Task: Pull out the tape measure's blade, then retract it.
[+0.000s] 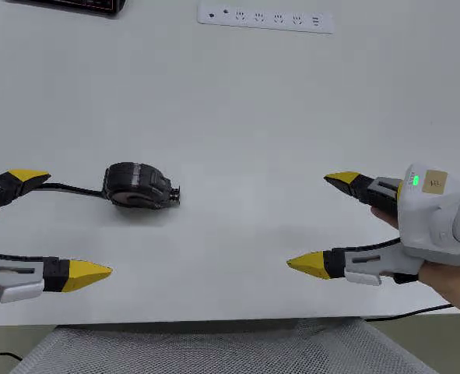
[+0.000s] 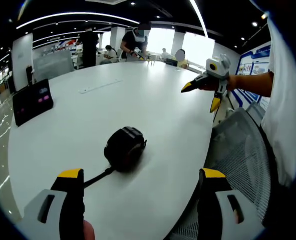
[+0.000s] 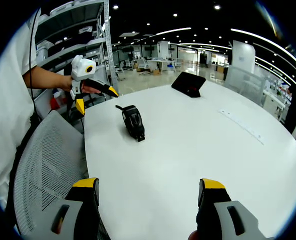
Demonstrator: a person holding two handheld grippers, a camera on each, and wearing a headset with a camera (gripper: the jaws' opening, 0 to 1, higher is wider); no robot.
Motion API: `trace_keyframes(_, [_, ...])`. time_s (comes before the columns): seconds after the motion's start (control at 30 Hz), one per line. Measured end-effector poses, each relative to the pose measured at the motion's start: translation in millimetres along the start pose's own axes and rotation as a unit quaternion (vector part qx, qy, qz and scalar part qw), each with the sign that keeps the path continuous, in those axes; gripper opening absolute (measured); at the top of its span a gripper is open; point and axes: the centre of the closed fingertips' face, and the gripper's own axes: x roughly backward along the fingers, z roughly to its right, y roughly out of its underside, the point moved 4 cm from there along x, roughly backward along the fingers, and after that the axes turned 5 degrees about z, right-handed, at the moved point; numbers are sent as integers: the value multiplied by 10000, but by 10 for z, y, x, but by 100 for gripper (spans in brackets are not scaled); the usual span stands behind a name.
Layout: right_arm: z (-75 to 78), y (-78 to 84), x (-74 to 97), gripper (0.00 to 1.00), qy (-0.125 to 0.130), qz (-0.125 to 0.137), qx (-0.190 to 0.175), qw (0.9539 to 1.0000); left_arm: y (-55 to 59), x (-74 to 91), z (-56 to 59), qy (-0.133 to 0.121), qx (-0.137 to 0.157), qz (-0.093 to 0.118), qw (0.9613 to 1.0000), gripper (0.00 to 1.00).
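A black tape measure (image 1: 138,186) lies on the white table (image 1: 237,117), its blade tip facing right and a black strap trailing left; it appears too in the left gripper view (image 2: 124,148) and the right gripper view (image 3: 133,122). My left gripper (image 1: 66,226) stands open at the left edge, its yellow tips spread just left of the tape measure, nothing between them. My right gripper (image 1: 323,222) is open at the right, well away from the tape measure, and empty. Each gripper shows in the other's view: the right gripper (image 2: 202,95), the left gripper (image 3: 95,98).
A white power strip (image 1: 265,17) lies at the far side of the table. A dark device (image 1: 74,5) sits at the far left corner. A mesh chair back (image 1: 206,347) is below the table's near edge. People stand far off in the room (image 2: 137,40).
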Motion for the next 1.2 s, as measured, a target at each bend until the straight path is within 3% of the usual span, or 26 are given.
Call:
trace_keyframes(0.23, [25, 5, -42, 79, -38, -1, 25, 10000, -28, -51, -62, -21, 4, 12, 10000, 91])
trace_keyframes(0.73, [53, -42, -195, 79, -227, -57, 228, 9995, -40, -171, -169, 181, -92, -211, 9996, 79])
trace_keyframes(1.2, [92, -37, -371, 79, -455, -175, 393, 9980, -25, -308, -252, 340, -178, -374, 9986, 76])
